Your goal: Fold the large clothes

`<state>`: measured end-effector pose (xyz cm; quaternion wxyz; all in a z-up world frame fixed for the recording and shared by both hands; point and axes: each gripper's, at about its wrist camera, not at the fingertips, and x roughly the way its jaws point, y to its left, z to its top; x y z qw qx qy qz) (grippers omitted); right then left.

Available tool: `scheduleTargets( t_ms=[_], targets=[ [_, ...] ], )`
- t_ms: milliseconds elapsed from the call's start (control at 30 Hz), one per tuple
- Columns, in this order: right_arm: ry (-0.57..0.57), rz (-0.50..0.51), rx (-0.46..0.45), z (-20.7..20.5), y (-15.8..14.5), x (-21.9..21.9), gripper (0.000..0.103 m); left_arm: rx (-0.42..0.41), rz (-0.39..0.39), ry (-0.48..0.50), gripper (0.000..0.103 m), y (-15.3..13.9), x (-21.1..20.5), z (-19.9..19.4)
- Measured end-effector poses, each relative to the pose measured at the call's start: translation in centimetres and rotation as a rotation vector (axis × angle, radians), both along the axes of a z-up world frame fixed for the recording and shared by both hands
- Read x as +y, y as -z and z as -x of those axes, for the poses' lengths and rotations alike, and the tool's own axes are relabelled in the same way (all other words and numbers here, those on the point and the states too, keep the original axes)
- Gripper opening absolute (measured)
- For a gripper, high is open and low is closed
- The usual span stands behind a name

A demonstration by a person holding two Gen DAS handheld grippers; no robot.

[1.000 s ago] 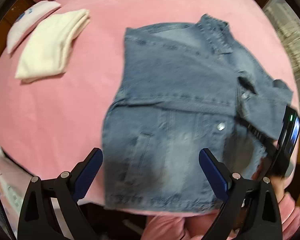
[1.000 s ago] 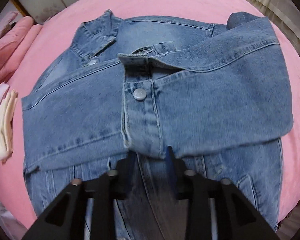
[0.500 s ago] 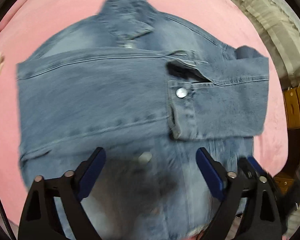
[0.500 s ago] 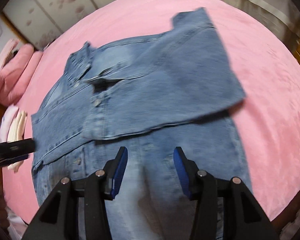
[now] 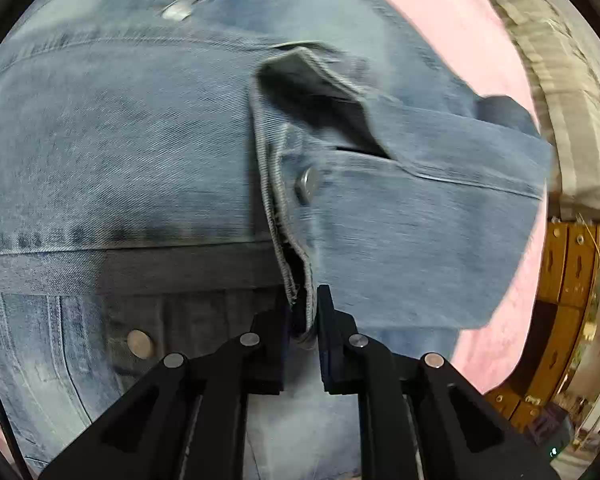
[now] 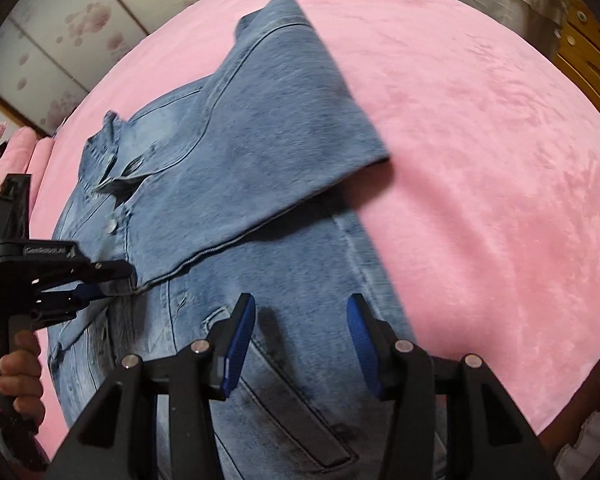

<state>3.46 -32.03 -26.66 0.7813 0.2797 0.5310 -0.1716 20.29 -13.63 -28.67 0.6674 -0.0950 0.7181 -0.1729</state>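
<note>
Denim jacket [image 6: 268, 184] lies spread on the pink bed cover [image 6: 480, 160], its sleeves folded across the front. The left tool [image 5: 302, 320] is closing on the buttoned cuff [image 5: 300, 280] of one sleeve, the cuff edge between its pads. The right tool [image 6: 300, 344] hovers half open above the jacket's lower part, holding nothing. Small white lettering on the left tool's body is too blurred to read.

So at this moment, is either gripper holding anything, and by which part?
The left gripper is closing its jaws on the denim jacket's sleeve cuff. The right gripper is open, holding nothing.
</note>
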Motion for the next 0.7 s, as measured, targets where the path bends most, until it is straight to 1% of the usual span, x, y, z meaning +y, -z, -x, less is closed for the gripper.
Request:
scheduleTargets(
  t_ms=[33,67,100,133,167,200,233,267,300,333,367,400,433,467,500,533,567,600,633,700],
  targets=[
    [0.003,0.000,0.007,-0.2,0.0,-0.2,0.048,-0.023,-0.006,0.018,0.009,-0.7,-0.6,0.1],
    [0.004,-0.003,0.009,-0.3,-0.1,-0.4,0.048,-0.062,-0.013,0.046,0.009,-1.9,-1.5,0.2],
    [0.001,-0.008,0.009,-0.6,-0.2,-0.6,0.048,-0.114,-0.008,0.074,0.009,-3.7,-2.7,0.2],
    [-0.006,-0.009,0.008,-1.0,-0.2,-0.7,0.048,-0.138,0.007,0.079,0.009,-4.8,-3.2,-0.1],
    [-0.014,-0.006,0.008,-1.4,-0.2,-0.7,0.048,-0.174,0.037,0.074,0.009,-6.4,-3.7,-0.5],
    [-0.024,-0.003,0.009,-2.0,-0.2,-0.7,0.048,-0.228,0.080,0.054,0.009,-8.9,-4.0,-1.4],
    [-0.036,-0.003,0.008,-2.5,-0.1,-0.8,0.048,-0.266,0.107,0.033,0.009,-10.8,-4.0,-2.2],
    [-0.047,-0.004,0.010,-3.0,0.0,-0.8,0.048,-0.294,0.127,0.017,0.008,-12.2,-3.9,-2.9],
    [-0.060,-0.003,0.015,-3.7,0.1,-0.9,0.048,-0.351,0.168,-0.015,0.008,-14.9,-3.4,-4.0],
    [-0.074,-0.006,0.013,-4.3,0.2,-0.9,0.048,-0.395,0.195,-0.038,0.005,-16.7,-2.8,-4.5],
    [-0.087,-0.007,0.013,-4.8,0.3,-0.9,0.048,-0.429,0.208,-0.055,0.003,-18.1,-1.8,-4.9],
    [-0.105,-0.005,0.014,-5.4,0.4,-0.8,0.048,-0.501,0.222,-0.087,0.003,-20.5,-0.6,-5.4],
    [-0.126,0.003,0.016,-5.9,0.5,-0.7,0.048,-0.536,0.227,-0.101,0.003,-21.8,0.7,-6.0],
    [-0.141,0.013,0.017,-6.3,0.6,-0.5,0.048,-0.600,0.224,-0.130,0.003,-23.5,2.2,-6.1],
    [-0.160,0.031,0.016,-6.7,0.7,-0.4,0.048,-0.633,0.212,-0.152,0.003,-24.4,3.7,-6.8],
    [-0.174,0.051,0.013,-7.0,0.7,-0.3,0.048,-0.645,0.203,-0.164,0.003,-24.7,5.0,-7.2],
    [-0.183,0.068,0.013,-7.3,0.8,-0.2,0.048,-0.639,0.178,-0.176,0.003,-24.4,6.4,-7.3],
    [-0.193,0.086,0.016,-7.5,0.9,-0.1,0.048,-0.610,0.146,-0.182,0.003,-23.5,7.6,-7.7],
    [-0.199,0.097,0.024,-7.8,1.1,-0.1,0.048,-0.559,0.123,-0.178,0.003,-22.1,8.3,-7.8],
    [-0.198,0.095,0.035,-7.9,1.3,-0.2,0.048,-0.403,0.114,-0.185,0.003,-18.1,9.7,-8.2]
  ],
)
